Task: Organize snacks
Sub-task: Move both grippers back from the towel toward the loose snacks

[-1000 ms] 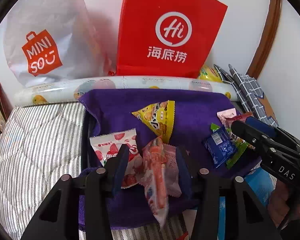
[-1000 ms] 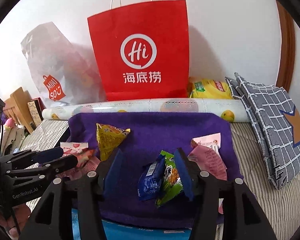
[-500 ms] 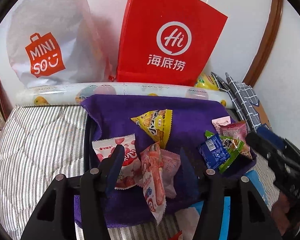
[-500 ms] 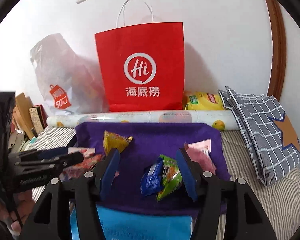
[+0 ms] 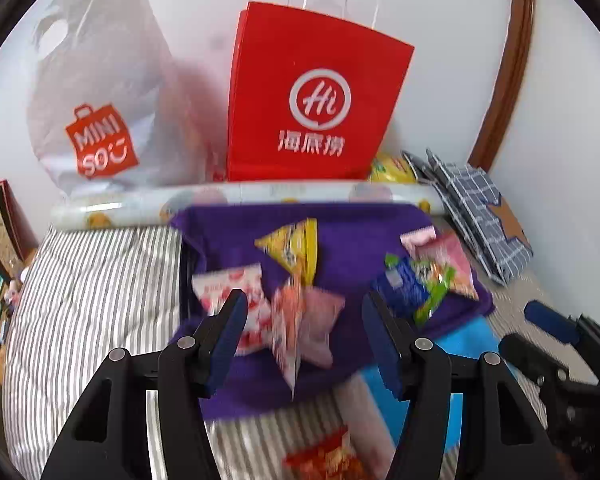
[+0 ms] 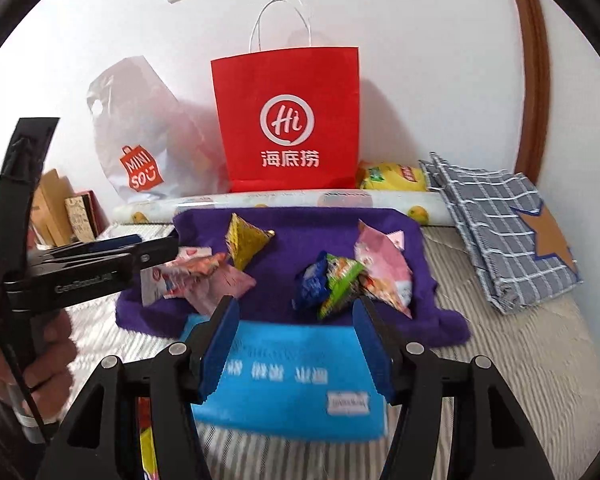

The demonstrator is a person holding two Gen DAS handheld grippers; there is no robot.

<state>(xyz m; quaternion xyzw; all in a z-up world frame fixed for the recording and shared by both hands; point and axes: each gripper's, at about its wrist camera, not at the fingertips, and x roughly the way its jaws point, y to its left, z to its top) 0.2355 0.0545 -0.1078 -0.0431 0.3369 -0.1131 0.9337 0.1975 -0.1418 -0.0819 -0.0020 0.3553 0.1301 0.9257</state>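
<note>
While snacks crowd the purple cloth [image 6: 312, 240], striped bedding [image 6: 520, 344] lies bare rightward.

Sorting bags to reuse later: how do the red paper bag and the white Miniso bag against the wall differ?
The red paper bag stands stiff and square; the white Miniso bag slumps, crumpled. The red paper bag has white looped handles; the white Miniso bag has a punched hand hole. The red one bears a white logo, the white one an orange one. Both lean on the wall behind the patterned roll.

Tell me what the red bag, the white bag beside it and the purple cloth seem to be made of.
Red bag: matte paper, going by its crisp folds and twisted white cord handles. White bag: thin glossy plastic, translucent, crinkled, with a punched handle hole. Purple cloth: soft fuzzy fabric, maybe fleece or towelling; it drapes loosely.
</note>
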